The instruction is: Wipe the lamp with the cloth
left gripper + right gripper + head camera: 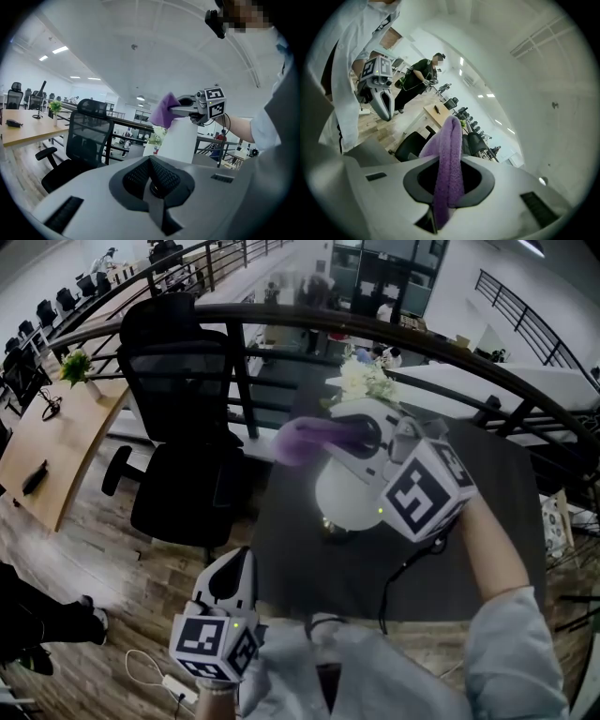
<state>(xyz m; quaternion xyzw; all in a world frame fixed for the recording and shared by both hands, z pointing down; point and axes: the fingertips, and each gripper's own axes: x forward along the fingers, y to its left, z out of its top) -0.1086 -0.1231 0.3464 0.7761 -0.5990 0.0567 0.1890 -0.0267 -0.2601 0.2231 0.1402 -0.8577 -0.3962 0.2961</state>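
Two grippers are in play, but only one is working. The right gripper [354,435] is clamping a folded purple cloth [302,442] firmly between its jaws, with a good length of fabric sticking out past the tips. It is hovering at the top edge of the white lamp [349,491], which is standing on the dark table [300,568] in front of a small bunch of flowers [366,381]. Whether the cloth is actually touching the shade, no view is settling. The left gripper [232,573] is hanging low off the near edge of the table, jaws pressed together on nothing, well away from the lamp. That is where I'm seeing the danger: nothing is bracing the lamp, so a firm sideways stroke high on the shade could rock it or slide it toward the flowers. The black cable [394,587] is trailing off the base toward the person, and a sleeve snagging it could tug the lamp over. The cloth is also bunching out to one side of the shade, so a careless pass might put hard plastic rather than fabric against the lamp.
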